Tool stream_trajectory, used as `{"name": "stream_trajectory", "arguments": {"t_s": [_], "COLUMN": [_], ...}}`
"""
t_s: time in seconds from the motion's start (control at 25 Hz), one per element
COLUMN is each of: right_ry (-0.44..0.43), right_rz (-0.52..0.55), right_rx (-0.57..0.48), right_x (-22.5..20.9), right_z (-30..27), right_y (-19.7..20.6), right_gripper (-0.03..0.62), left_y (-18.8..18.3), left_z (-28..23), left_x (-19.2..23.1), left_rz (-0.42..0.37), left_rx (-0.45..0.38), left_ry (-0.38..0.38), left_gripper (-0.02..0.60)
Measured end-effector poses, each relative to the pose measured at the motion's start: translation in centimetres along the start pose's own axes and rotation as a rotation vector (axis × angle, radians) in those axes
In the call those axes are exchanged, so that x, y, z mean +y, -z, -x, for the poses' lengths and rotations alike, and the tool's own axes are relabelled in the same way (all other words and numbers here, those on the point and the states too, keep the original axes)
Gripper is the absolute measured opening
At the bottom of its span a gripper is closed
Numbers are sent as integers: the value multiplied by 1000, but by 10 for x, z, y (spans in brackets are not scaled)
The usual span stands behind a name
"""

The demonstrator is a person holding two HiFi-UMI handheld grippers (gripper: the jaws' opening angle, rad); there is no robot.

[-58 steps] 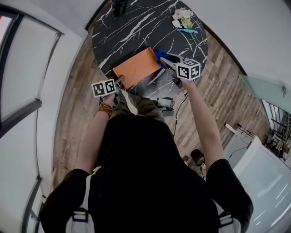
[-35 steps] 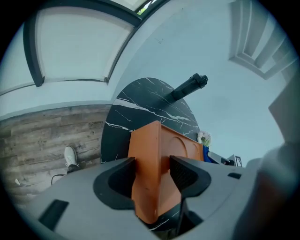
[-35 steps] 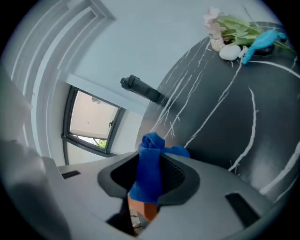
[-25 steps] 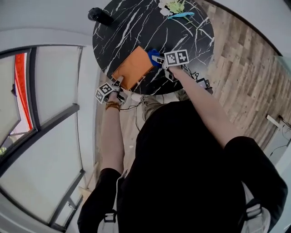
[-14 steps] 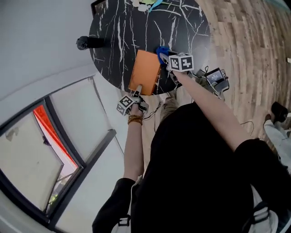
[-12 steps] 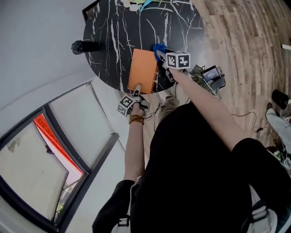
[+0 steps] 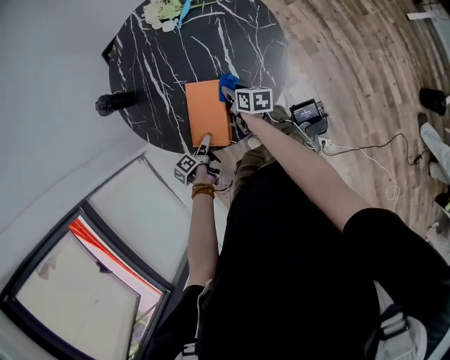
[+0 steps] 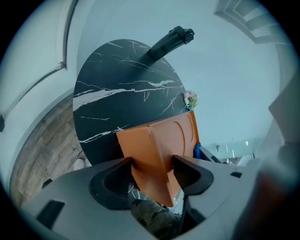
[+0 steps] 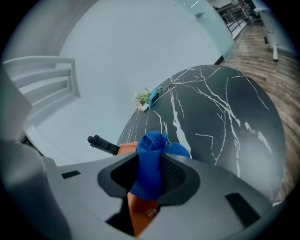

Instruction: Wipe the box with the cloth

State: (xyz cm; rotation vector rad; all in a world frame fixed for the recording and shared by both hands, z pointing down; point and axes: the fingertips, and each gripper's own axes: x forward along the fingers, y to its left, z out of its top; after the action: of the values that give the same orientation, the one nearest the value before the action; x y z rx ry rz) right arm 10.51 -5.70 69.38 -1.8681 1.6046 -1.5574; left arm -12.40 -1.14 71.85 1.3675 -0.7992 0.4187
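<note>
A flat orange box (image 7: 207,111) lies on the round black marble table (image 7: 242,42). The box's near corner (image 8: 157,154) sits between the jaws of my left gripper (image 7: 204,145). Those jaws have just been opening and stand a little off the box. My right gripper (image 7: 233,94) is at the box's far right edge, shut on a bunched blue cloth (image 7: 226,81). In the right gripper view the cloth (image 9: 150,164) fills the gap between the jaws, with the orange box (image 9: 140,213) just beneath it.
A black cylindrical object (image 7: 112,103) sticks out at the table's left edge. A small bunch of flowers (image 7: 163,10) and a blue item lie at the far side. A black device (image 7: 309,114) and cables lie on the wooden floor to the right.
The head view has swung round, so the table and box look turned. My right gripper has shifted a little along the box's edge with the cloth. The left gripper stays at the near corner.
</note>
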Motion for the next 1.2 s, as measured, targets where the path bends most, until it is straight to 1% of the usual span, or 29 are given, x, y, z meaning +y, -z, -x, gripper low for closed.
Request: {"name": "stream_trajectory", "arguments": {"t_s": [0.04,0.08,0.12,0.2,0.24,0.28,0.32,0.4,0.48,0.52,0.56,0.6,0.68,0.72,0.8,0.88,1.0,1.08,1.2], "right_ry": [-7,-20,-43,-116,-148,-166,-170,-151,-119,-101,-84,-72,-62,-60,-48,-27,7,29,61], "right_rz": [1,2,-5,-47,-69,-78,-73,-64,-93,-113,-131,-148,-180,-186,-174,-157,-156,-155,-155], "right_rx": [5,9,11,25,41,58,68,56,16,-7,-29,-52,-95,-110,-117,-109,-105,-114,-136], "right_x": [-1,0,3,10,12,14,16,18,21,22,24,26,30,32,35,39,43,45,47], "right_z": [0,-1,-3,-10,-12,-13,-13,-12,-10,-8,-6,-5,-4,-2,1,2,4,5,8], "right_y": [0,0,-1,2,7,12,15,12,6,6,9,12,15,16,25,38,58,67,77], "right_gripper": [112,112,112,112,112,112,112,114,113,113,112,112,112,114,114,114,114,114,114], "left_y": [-1,-5,-15,-39,-47,-51,-53,-56,-58,-59,-64,-73,-97,-109,-123,-123,-110,-100,-94], "left_z": [1,3,8,19,24,26,27,25,25,29,37,46,56,56,45,29,14,6,3], "left_x": [0,-1,-3,-3,-2,0,0,-2,-6,-6,-6,-7,-9,-10,-14,-28,-50,-53,-53], "left_rz": [-24,-76,-154,-315,-370,-415,-461,-548,-605,-638,-673,-699,-726,-743,-801,-873,-963,-996,-1027], "left_rx": [12,4,-28,-119,-139,-133,-108,-20,90,128,138,125,96,99,149,225,311,356,357], "left_ry": [9,21,29,21,12,7,8,35,81,102,117,131,162,176,205,259,345,360,360], "left_gripper": [279,282,285,285,285,292,304,307,311,311,311,311,311,310,310,310,305,301,301]}}
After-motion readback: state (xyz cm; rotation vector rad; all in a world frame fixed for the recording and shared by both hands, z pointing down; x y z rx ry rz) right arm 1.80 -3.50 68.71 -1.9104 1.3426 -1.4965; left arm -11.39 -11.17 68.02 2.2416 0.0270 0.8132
